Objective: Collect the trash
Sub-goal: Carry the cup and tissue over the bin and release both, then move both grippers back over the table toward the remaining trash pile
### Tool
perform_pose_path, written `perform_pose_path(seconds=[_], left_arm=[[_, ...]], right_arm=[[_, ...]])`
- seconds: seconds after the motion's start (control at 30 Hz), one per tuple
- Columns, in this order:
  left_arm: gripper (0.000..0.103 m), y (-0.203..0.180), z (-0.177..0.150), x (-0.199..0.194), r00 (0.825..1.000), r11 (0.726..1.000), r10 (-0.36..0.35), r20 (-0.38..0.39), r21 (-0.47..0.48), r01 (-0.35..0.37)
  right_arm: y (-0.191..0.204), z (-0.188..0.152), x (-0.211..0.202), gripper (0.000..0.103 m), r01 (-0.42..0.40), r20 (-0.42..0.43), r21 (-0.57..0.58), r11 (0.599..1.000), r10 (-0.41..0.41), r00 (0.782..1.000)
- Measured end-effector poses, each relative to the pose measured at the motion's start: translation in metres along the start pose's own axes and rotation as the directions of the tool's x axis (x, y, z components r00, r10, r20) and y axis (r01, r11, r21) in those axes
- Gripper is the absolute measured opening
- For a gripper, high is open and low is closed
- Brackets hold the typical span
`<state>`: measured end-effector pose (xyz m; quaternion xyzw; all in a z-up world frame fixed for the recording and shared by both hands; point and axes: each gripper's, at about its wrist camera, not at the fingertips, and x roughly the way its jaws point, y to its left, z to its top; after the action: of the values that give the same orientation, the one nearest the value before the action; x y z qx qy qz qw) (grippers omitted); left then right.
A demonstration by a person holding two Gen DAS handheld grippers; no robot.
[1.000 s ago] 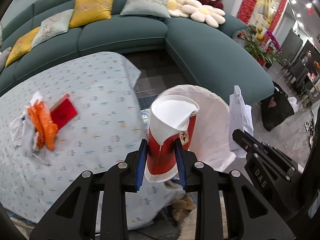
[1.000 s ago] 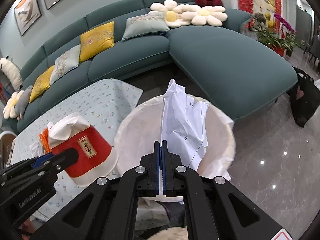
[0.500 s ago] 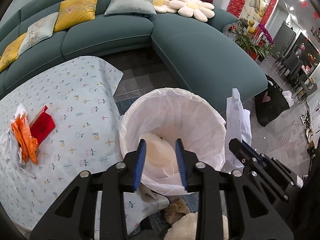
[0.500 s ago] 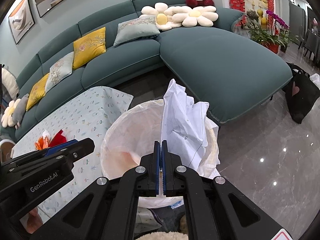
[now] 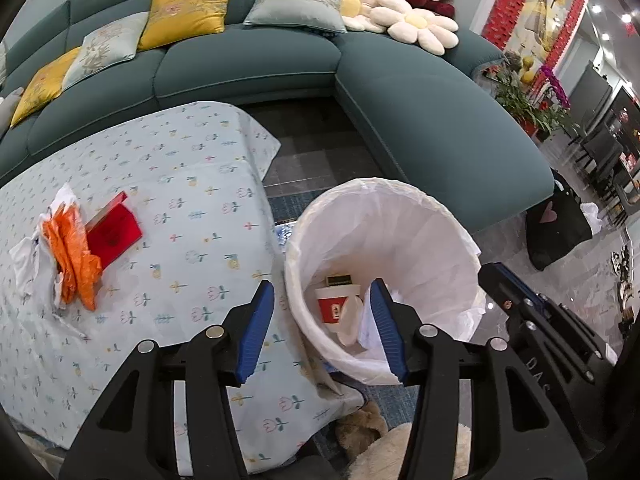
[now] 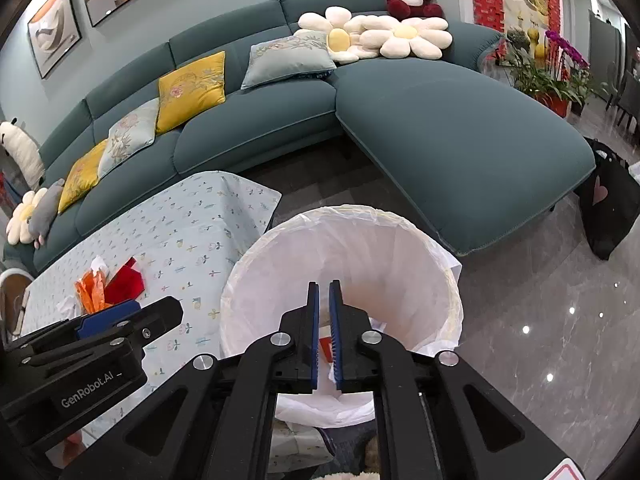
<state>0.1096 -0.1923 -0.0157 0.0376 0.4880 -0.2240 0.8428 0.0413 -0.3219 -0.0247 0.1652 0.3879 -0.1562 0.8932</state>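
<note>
**Trash in the bin, more on the worktop**

Trash lies in two places. A red cup (image 5: 334, 309), a white sheet (image 5: 370, 326) and a small dark card (image 5: 339, 279) sit at the bottom of the lined bin (image 5: 400, 216), partly hidden by the left gripper (image 5: 322, 326); its jaws are opening, nothing between them. The right gripper (image 6: 324, 330) hangs over the bin, jaws parting slightly and empty, blocking most of the bin's contents in its view. Near the worktop's (image 5: 192, 184) left edge lie an orange wrapper (image 5: 74, 256), a red packet (image 5: 114, 236) and crumpled white paper (image 5: 28, 260), its shape hard to make out. A sofa (image 5: 420, 120) curves behind.
</note>
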Motion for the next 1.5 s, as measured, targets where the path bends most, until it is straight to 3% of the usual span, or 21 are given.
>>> perform_pose_path(seconds=[0.5, 1.23, 1.37, 1.5], left_arm=[[0.064, 0.050, -0.011, -0.030, 0.997, 0.993, 0.060, 0.048, -0.107, -0.055], [0.065, 0.170, -0.047, -0.076, 0.986, 0.943, 0.156, 0.067, -0.306, -0.128], [0.073, 0.187, -0.056, -0.083, 0.982, 0.935, 0.176, 0.061, -0.322, -0.148], [0.073, 0.207, -0.066, -0.089, 0.978, 0.927, 0.199, 0.058, -0.334, -0.169]], right_arm=[[0.042, -0.006, -0.017, 0.037, -0.017, 0.011, -0.064, 0.998, 0.018, 1.000], [0.154, -0.029, -0.034, 0.042, -0.106, -0.019, -0.230, 0.967, 0.105, 0.994], [0.170, -0.036, -0.037, 0.046, -0.112, -0.024, -0.258, 0.960, 0.109, 0.994], [0.185, -0.043, -0.036, 0.046, -0.126, -0.043, -0.276, 0.953, 0.119, 0.992]])
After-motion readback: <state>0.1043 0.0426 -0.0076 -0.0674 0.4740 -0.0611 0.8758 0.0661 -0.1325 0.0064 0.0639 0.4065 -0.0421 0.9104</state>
